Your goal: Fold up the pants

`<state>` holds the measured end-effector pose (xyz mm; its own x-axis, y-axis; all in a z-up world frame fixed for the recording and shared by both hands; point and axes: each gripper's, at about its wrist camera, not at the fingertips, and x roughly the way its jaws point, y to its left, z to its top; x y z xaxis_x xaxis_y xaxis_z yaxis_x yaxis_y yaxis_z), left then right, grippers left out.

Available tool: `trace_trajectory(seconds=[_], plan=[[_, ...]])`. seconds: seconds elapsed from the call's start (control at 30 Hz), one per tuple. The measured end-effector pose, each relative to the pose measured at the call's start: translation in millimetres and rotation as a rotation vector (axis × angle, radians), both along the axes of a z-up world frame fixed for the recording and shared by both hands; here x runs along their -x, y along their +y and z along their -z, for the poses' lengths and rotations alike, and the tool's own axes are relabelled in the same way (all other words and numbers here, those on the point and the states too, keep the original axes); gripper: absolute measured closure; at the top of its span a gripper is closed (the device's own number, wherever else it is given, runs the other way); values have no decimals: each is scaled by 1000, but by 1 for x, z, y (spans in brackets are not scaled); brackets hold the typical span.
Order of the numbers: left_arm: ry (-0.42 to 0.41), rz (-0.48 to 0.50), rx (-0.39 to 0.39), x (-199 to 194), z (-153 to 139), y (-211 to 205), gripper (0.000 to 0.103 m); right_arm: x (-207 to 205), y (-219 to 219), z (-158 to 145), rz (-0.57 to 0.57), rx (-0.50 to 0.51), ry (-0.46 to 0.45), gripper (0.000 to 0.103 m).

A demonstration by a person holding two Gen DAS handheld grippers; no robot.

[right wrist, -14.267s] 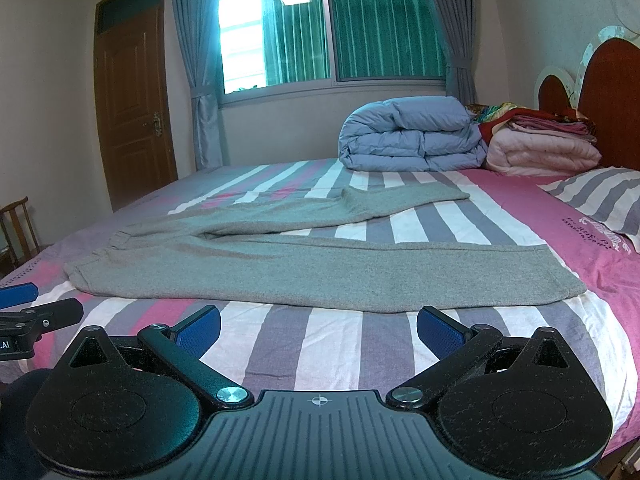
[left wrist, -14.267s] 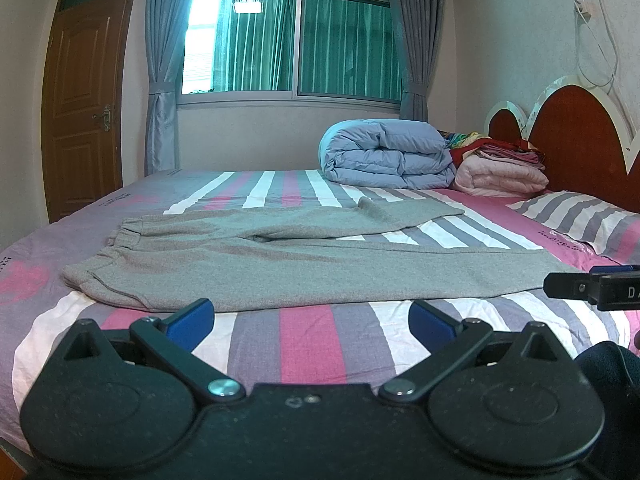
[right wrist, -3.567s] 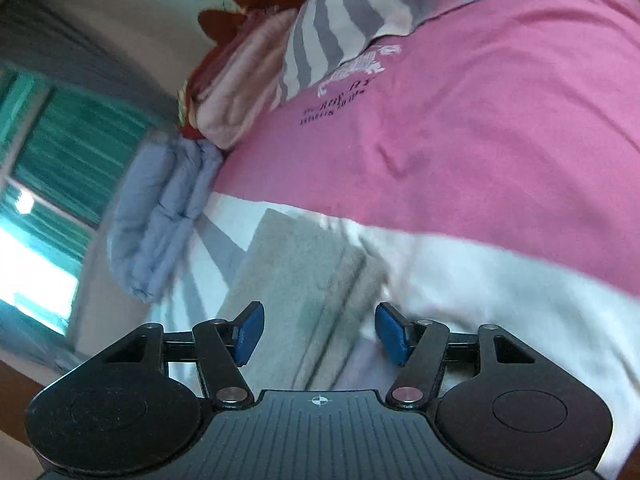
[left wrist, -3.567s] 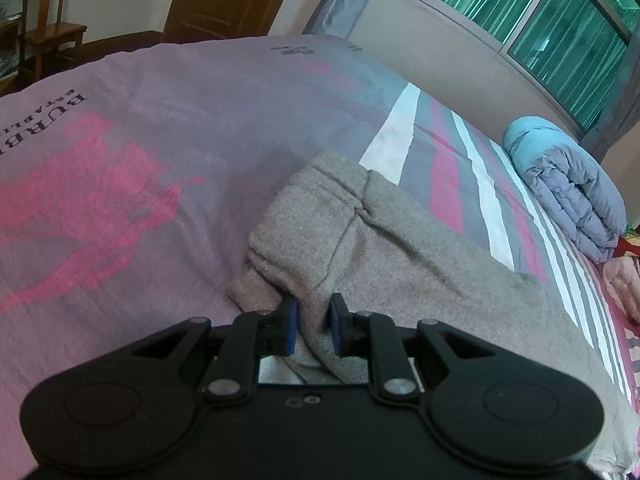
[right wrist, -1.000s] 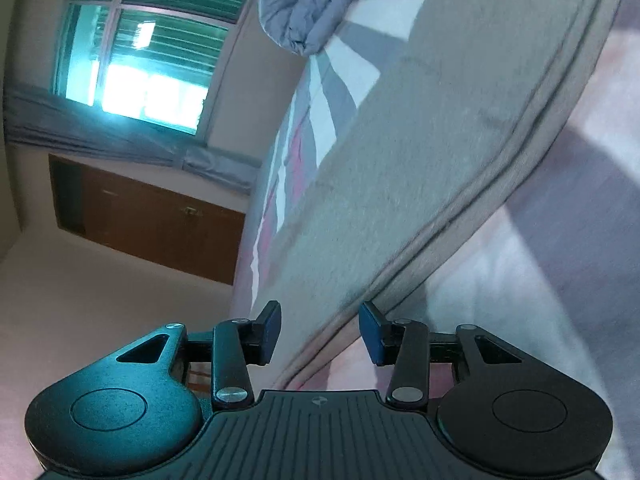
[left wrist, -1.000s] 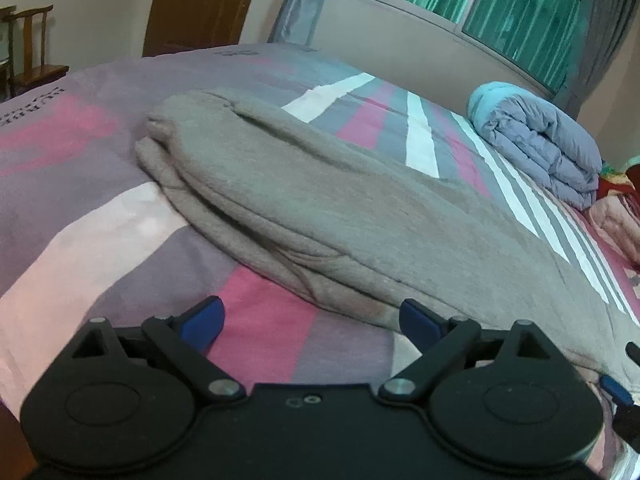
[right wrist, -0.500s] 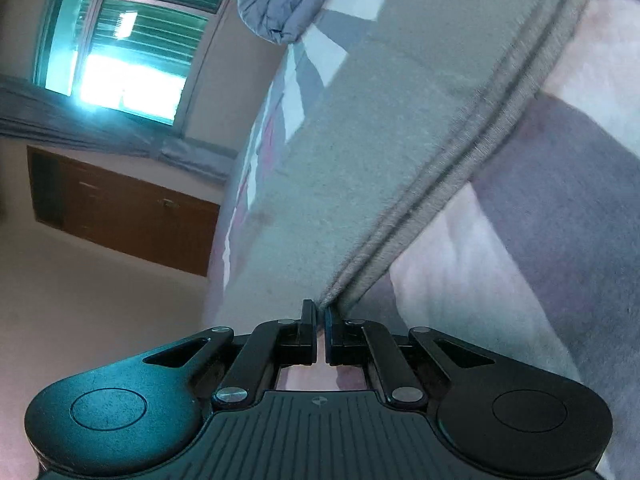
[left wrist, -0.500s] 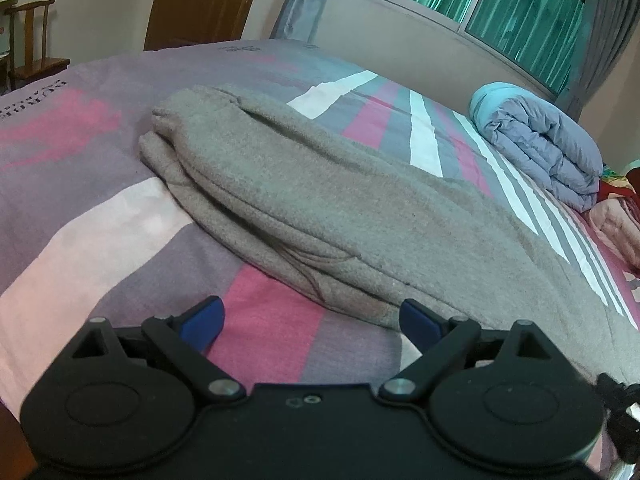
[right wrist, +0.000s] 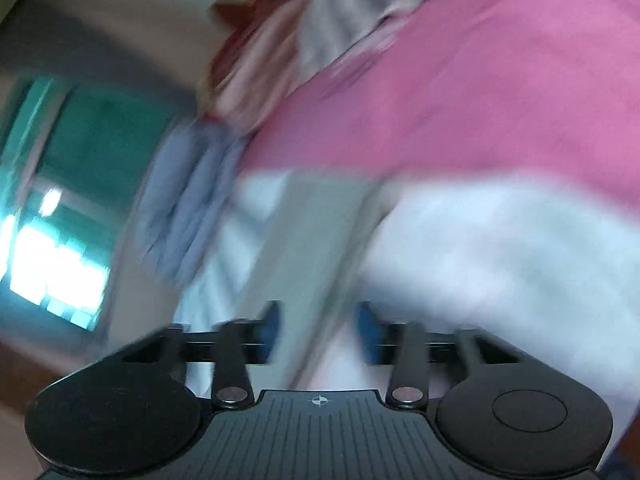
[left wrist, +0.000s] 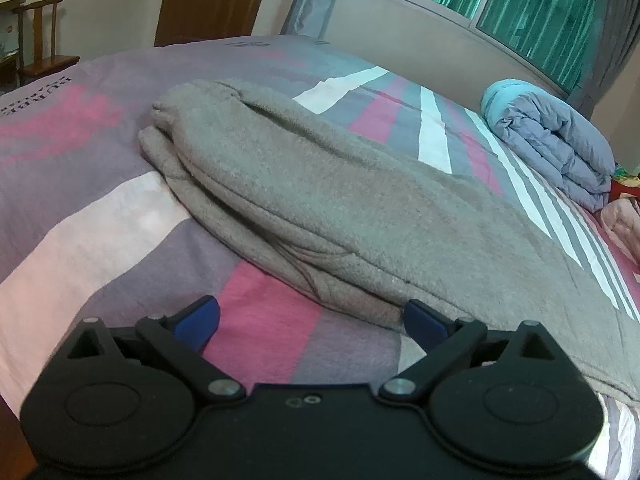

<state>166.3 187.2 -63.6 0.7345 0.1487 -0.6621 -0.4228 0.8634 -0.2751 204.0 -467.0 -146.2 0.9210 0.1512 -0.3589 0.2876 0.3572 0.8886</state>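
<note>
The grey pants (left wrist: 340,208) lie folded lengthwise on the striped bed, waistband at the far left. My left gripper (left wrist: 312,320) is open and empty, low over the sheet just in front of the pants' near edge; its right fingertip (left wrist: 424,320) is at the fabric. The right wrist view is blurred by motion. There my right gripper (right wrist: 318,326) is open, its jaws standing on either side of the grey leg end (right wrist: 308,240), not closed on it.
The bed sheet (left wrist: 100,216) has pink, grey and white stripes. A folded blue duvet (left wrist: 552,140) lies at the far right, pink blankets (left wrist: 624,220) beside it. A wooden chair (left wrist: 40,40) and a door (left wrist: 208,0) stand beyond the bed's left side.
My right gripper has opened, let go of the pants' edge and swung to the leg end near the pillows. My left gripper stayed open and barely moved.
</note>
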Motion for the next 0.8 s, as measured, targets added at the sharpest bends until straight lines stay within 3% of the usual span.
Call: trace_trajectory(seconds=[0.13,0.33,0.37,0.4,0.43,0.53,0.6,0.63,0.7,0.8], plan=[[11,-3,-12,-2,1,-2,9,-16,-24,7,-6,-36,-20,56],[25,-13,-33,-6,1,-7,8,-51,-30,-3,-73,8,86,56],[26,-14,-36,-6,1,-7,8,-57,-29,-8,-92,39,100,65],[27,-14,-38,-6,1,-8,8,-63,-27,-12,-123,85,103,83],[28,-14,-40,-6,1,-8,8,-66,-25,-16,-149,146,103,94],[28,-9,-43,-6,1,-8,7,-46,-25,-22,-151,223,-3,94],[29,-11,-38,-6,2,-7,7,-45,-27,10,-139,158,78,96],[30,-12,-41,-6,2,-8,7,-41,-29,21,-118,108,49,95],[30,-9,-50,-6,0,-9,8,-38,-24,16,-113,134,43,95],[-29,-19,-65,4,-14,-15,26,-36,-23,14,-120,134,49,94]])
